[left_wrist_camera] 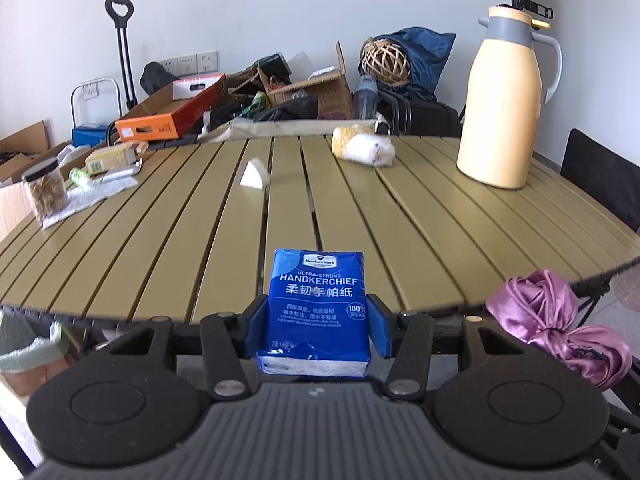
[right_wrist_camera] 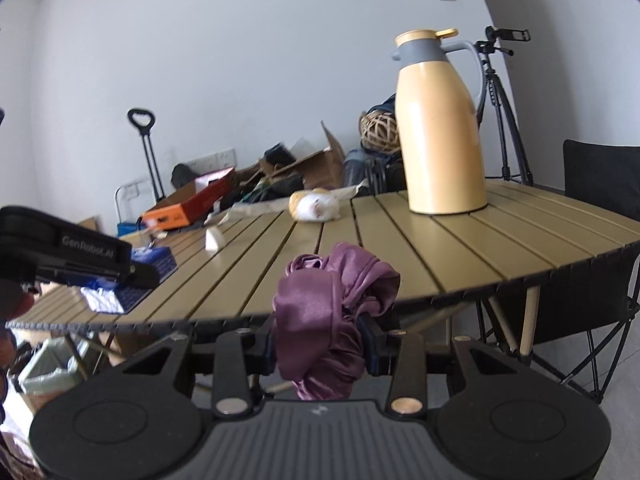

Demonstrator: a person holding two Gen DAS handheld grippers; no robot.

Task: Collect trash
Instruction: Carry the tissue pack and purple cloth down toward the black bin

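My left gripper [left_wrist_camera: 318, 322] is shut on a blue handkerchief tissue pack [left_wrist_camera: 316, 308], held upright over the near edge of the olive slatted table [left_wrist_camera: 200, 240]. My right gripper [right_wrist_camera: 322, 344] is shut on a bunched purple satin cloth [right_wrist_camera: 324, 312] just in front of the table edge. That cloth [left_wrist_camera: 556, 320] shows at the right of the left wrist view. In the right wrist view the left gripper's black body [right_wrist_camera: 68, 252] and the tissue pack [right_wrist_camera: 128, 280] appear at the left. A small white paper wedge [left_wrist_camera: 254, 176] lies mid-table.
A tall yellow thermos jug [left_wrist_camera: 506, 100] stands at the table's right. An orange and white plush toy [left_wrist_camera: 362, 146] lies at the far edge. A jar [left_wrist_camera: 44, 192], cloth and small packets sit at the left. Boxes and bags clutter the floor behind. A green lined bin [right_wrist_camera: 48, 368] stands below left.
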